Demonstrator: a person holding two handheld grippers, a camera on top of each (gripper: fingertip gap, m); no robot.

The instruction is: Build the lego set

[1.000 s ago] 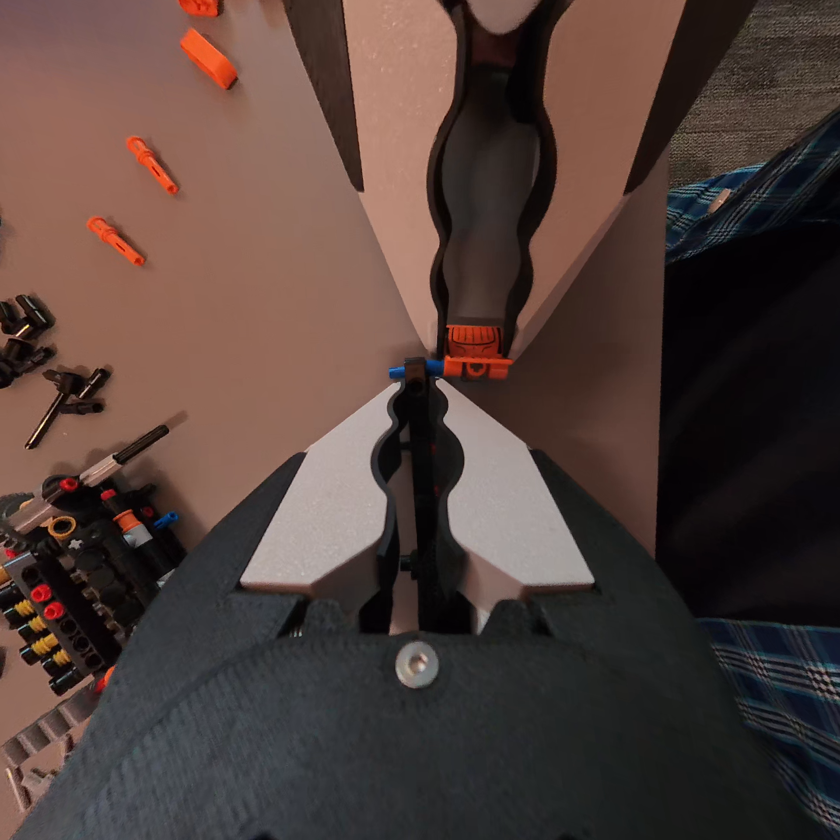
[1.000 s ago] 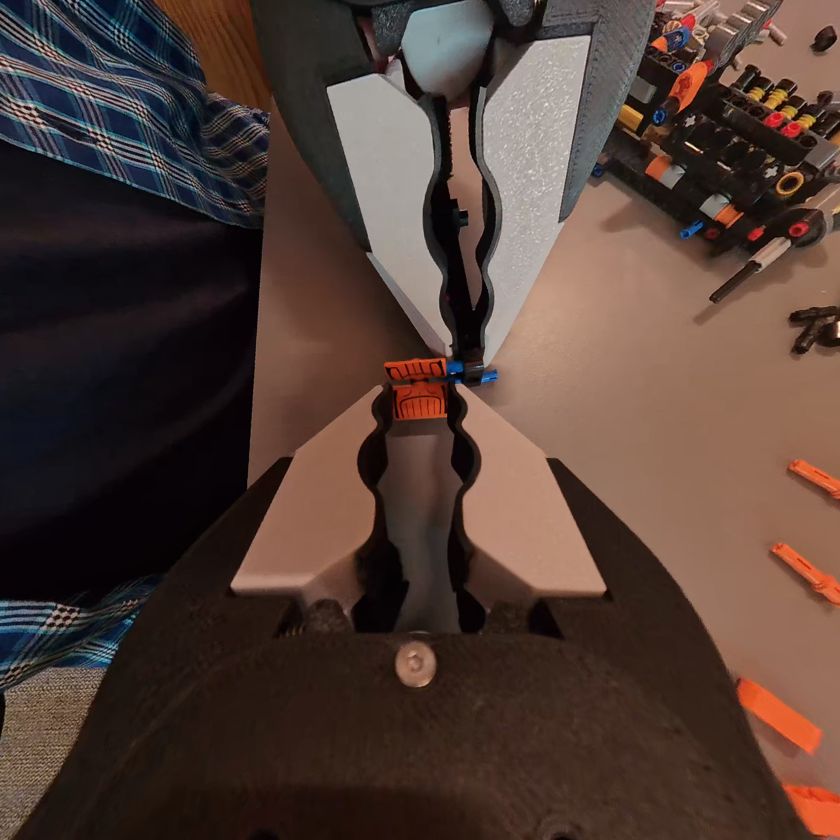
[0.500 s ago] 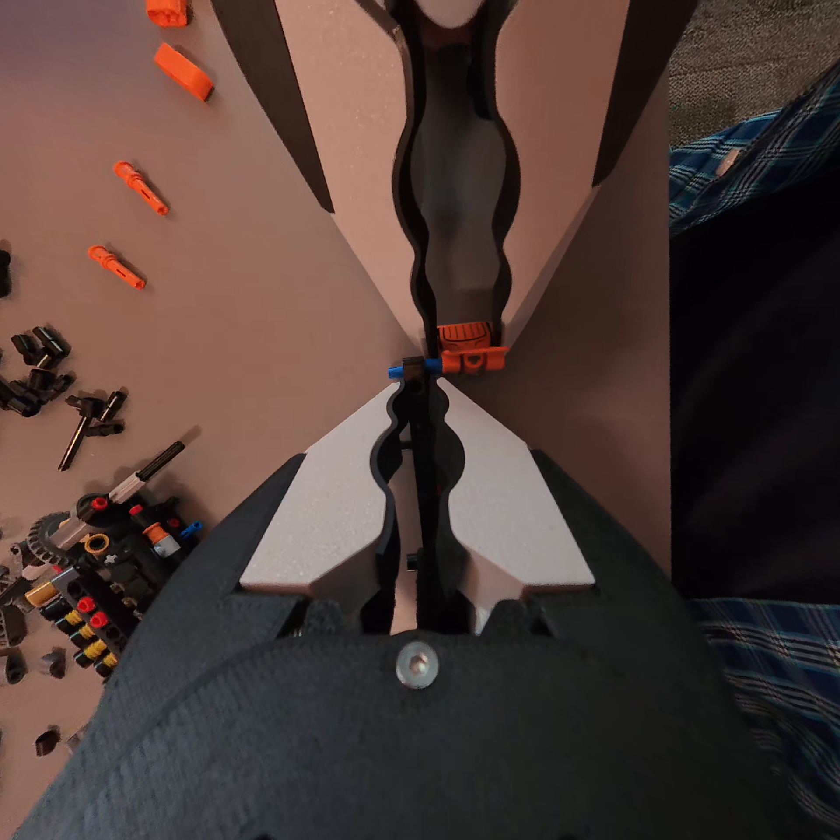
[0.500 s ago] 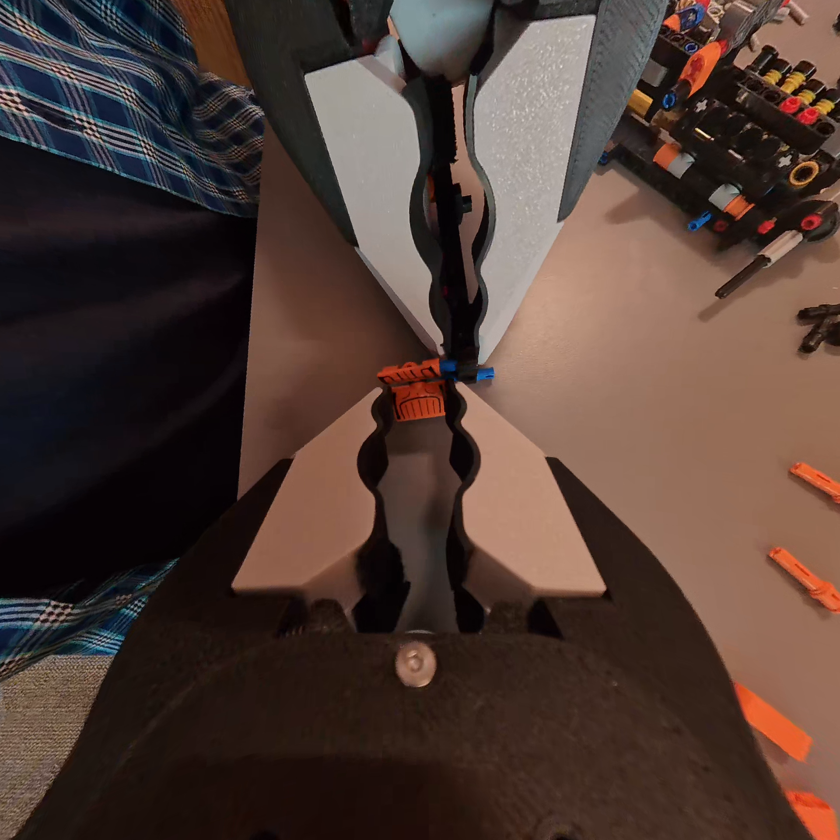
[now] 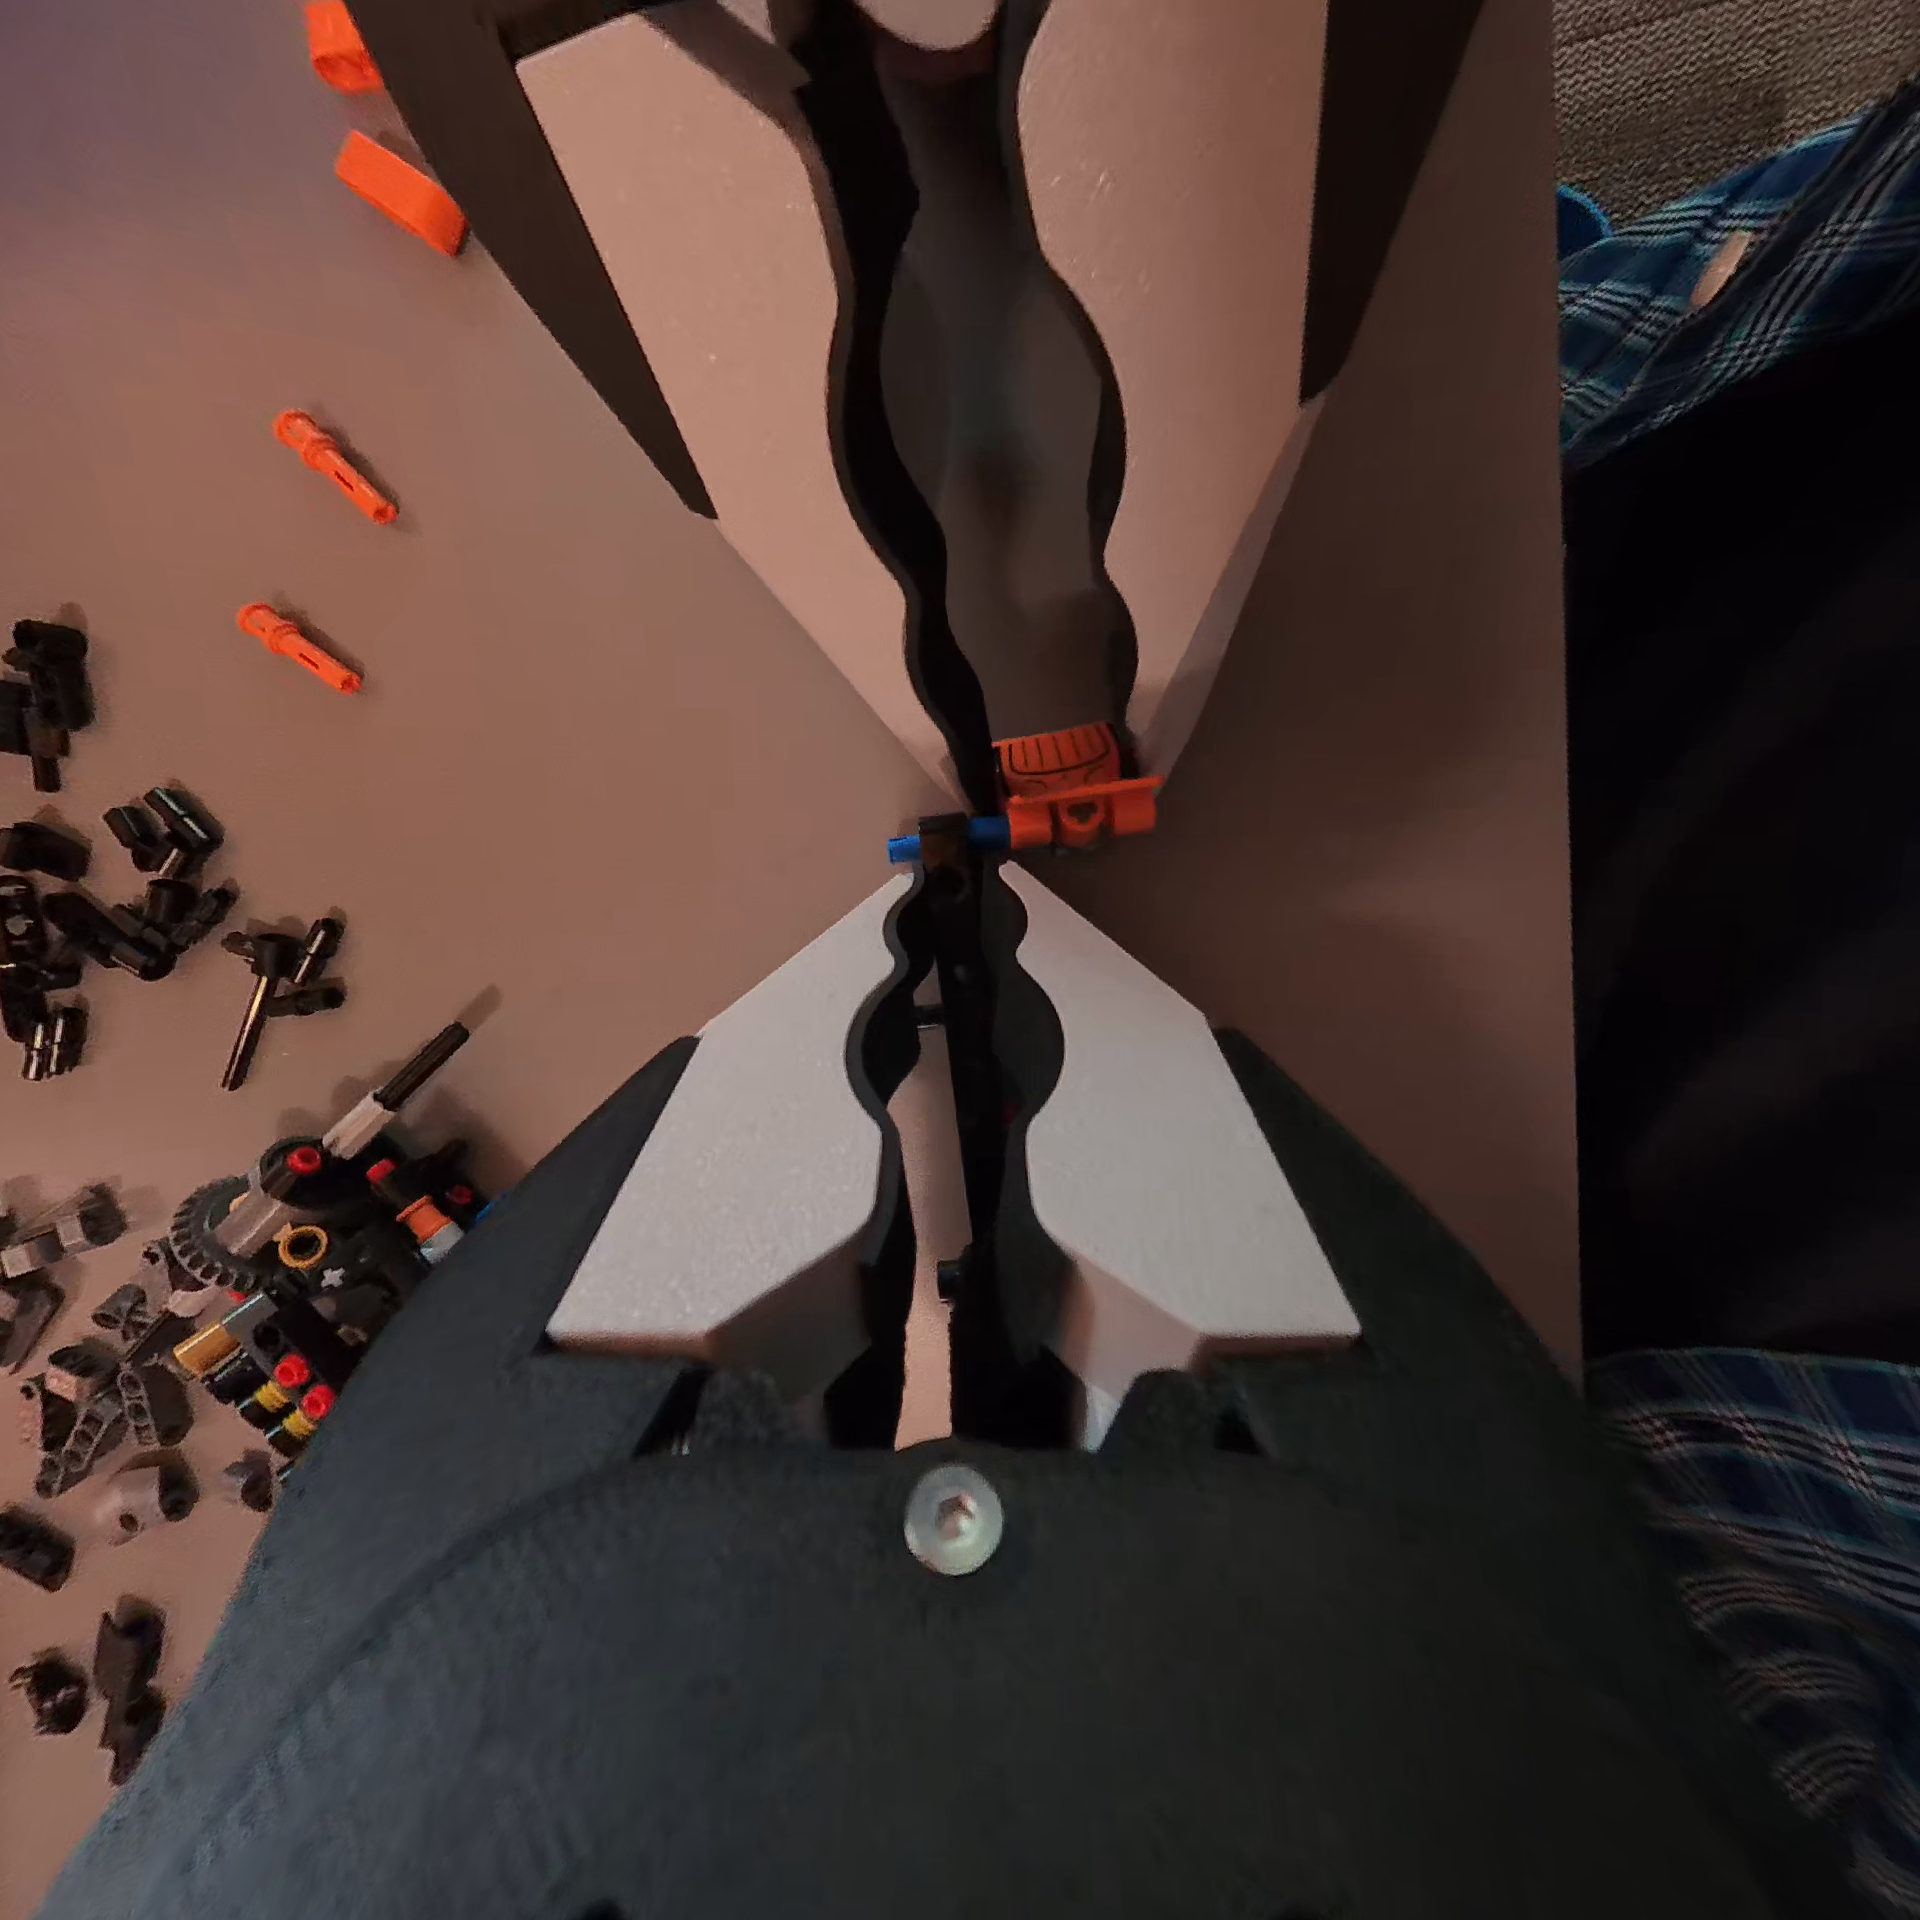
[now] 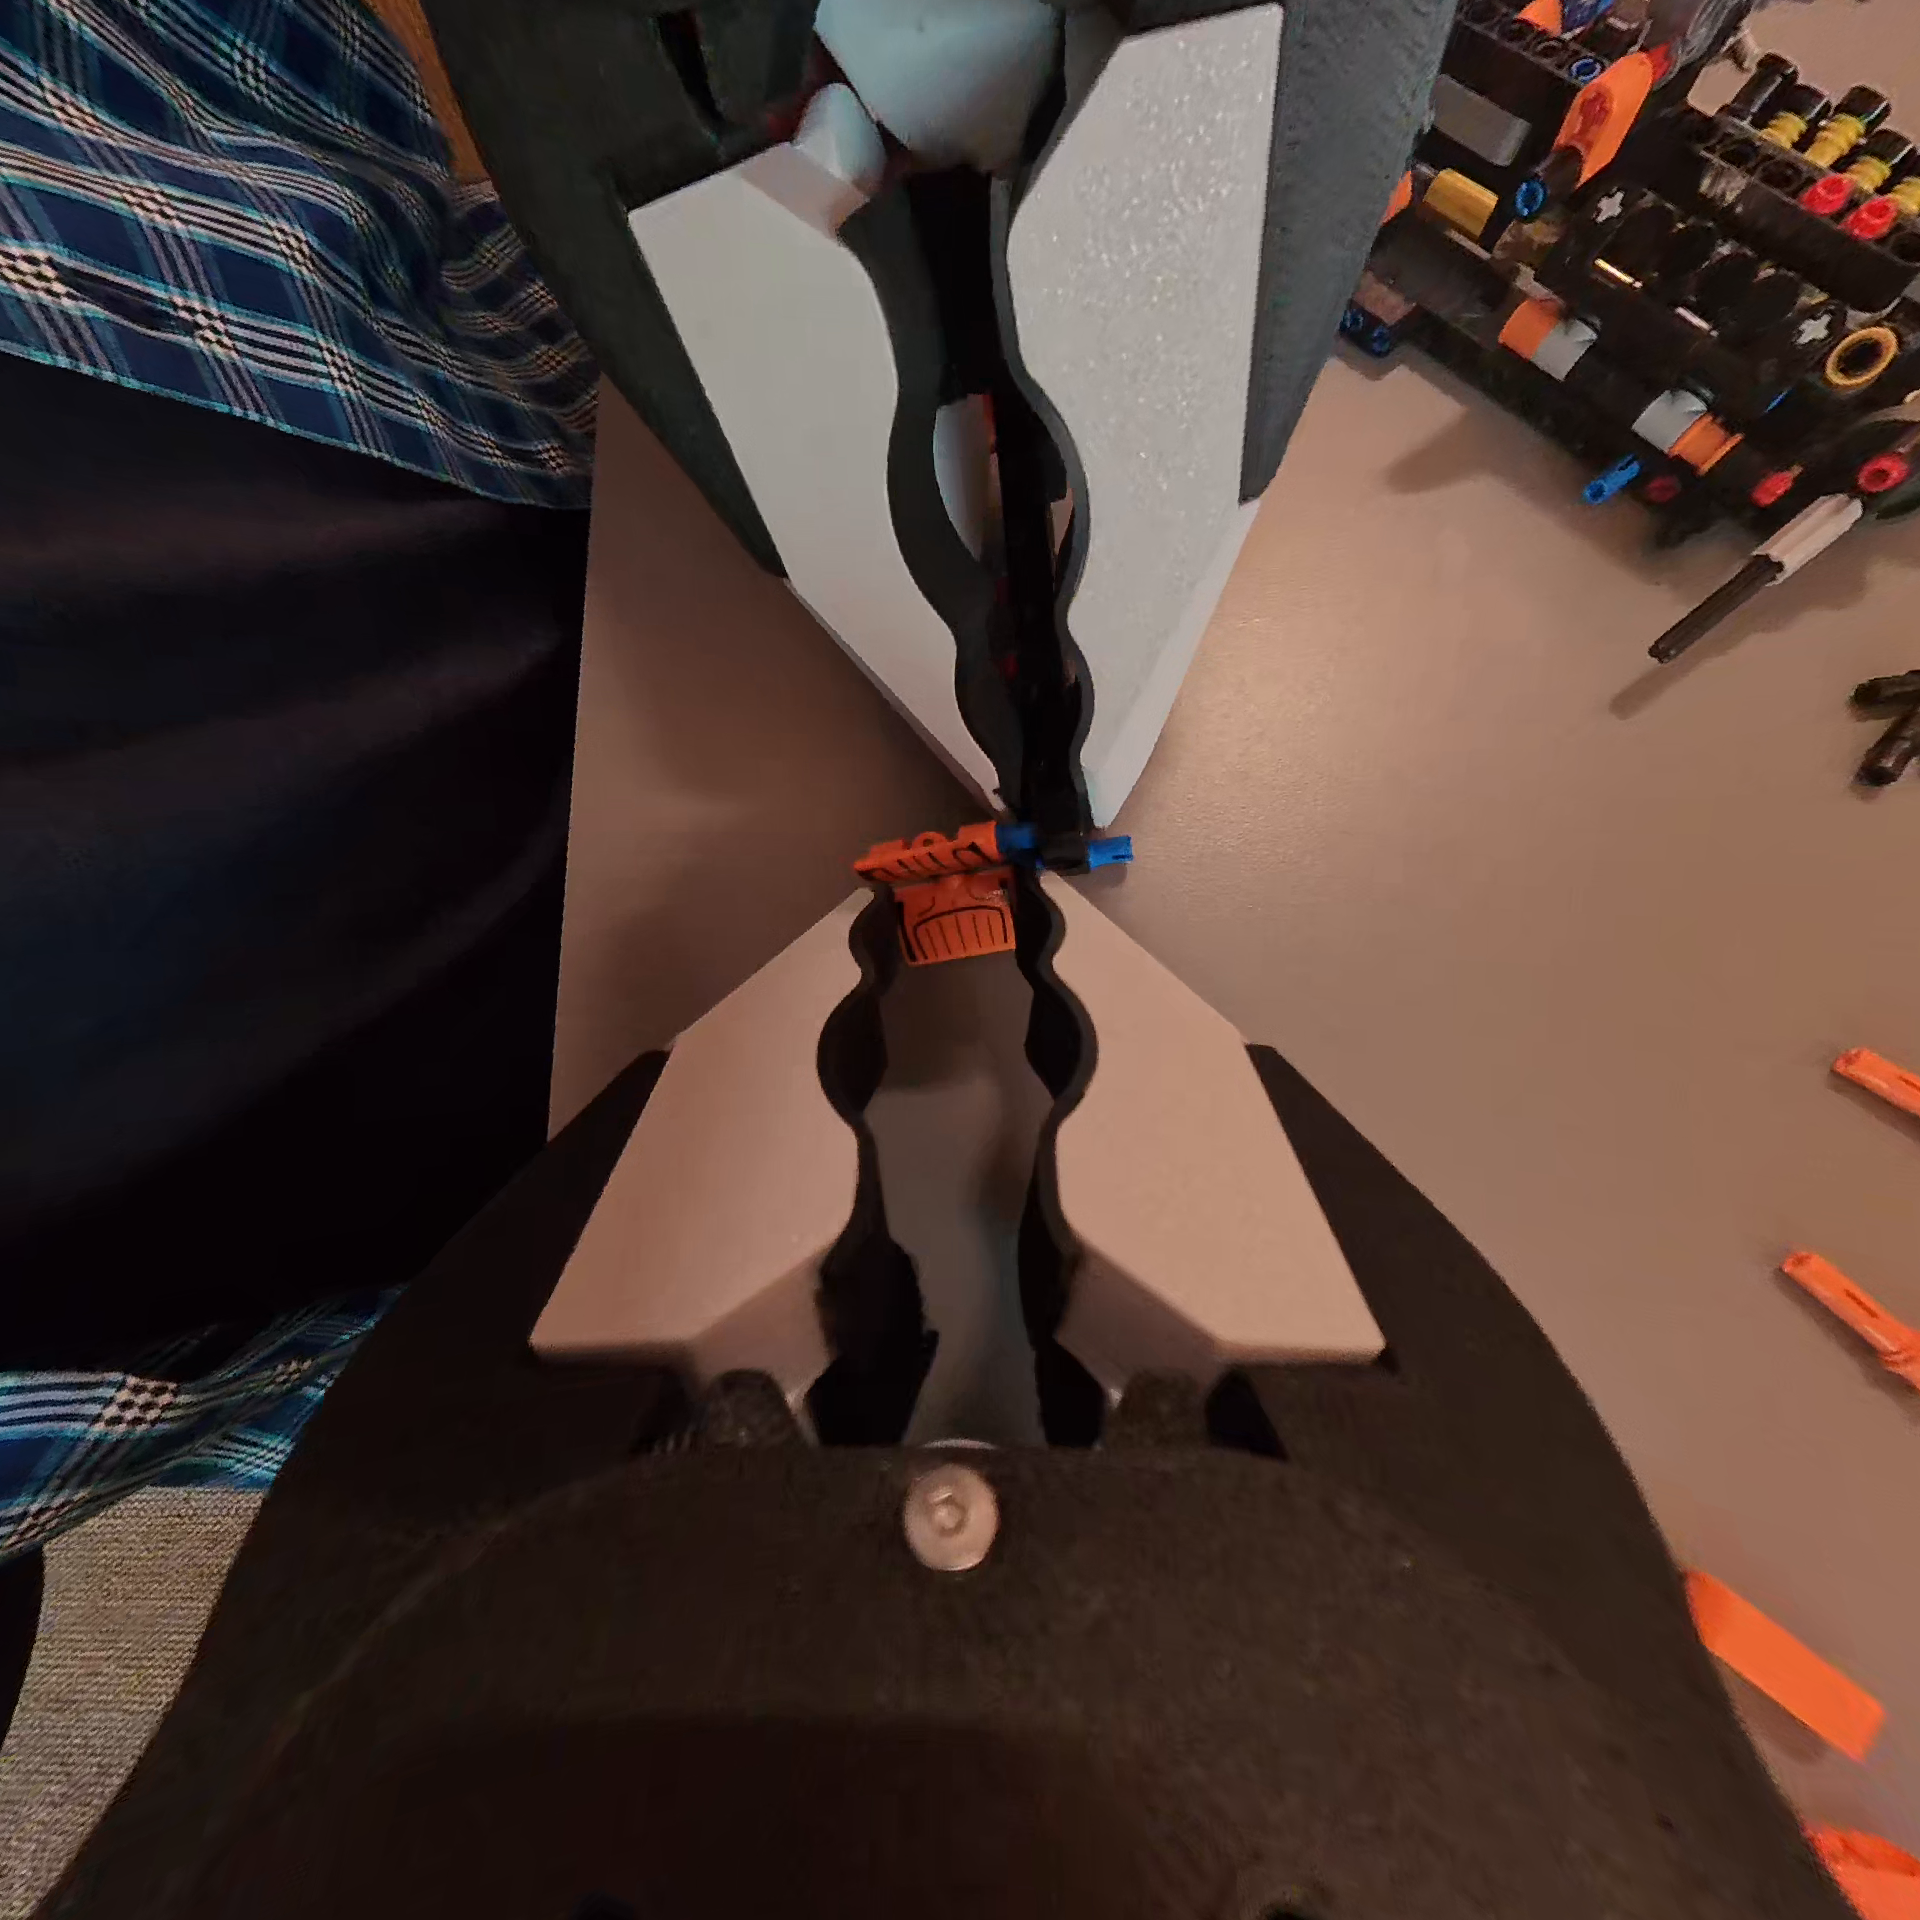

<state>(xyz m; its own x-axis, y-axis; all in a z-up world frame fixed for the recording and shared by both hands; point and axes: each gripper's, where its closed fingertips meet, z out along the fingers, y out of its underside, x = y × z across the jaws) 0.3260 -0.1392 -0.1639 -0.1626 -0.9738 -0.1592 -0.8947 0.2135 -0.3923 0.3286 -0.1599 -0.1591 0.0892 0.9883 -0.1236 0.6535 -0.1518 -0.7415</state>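
Left wrist view shows a thin black plastic Lego beam (image 5: 968, 1039) pinched edge-on in the left gripper (image 5: 961, 883), whose fingers are closed onto it above the tan table (image 5: 623, 727). A short blue pin (image 5: 948, 840) crosses the beam's tip and meets a small orange Lego connector (image 5: 1075, 795), which the right gripper (image 6: 956, 914) clamps tip to tip opposite. Loose orange pins (image 5: 335, 465) and a black partly built model (image 6: 1683, 270) lie well apart on the table.
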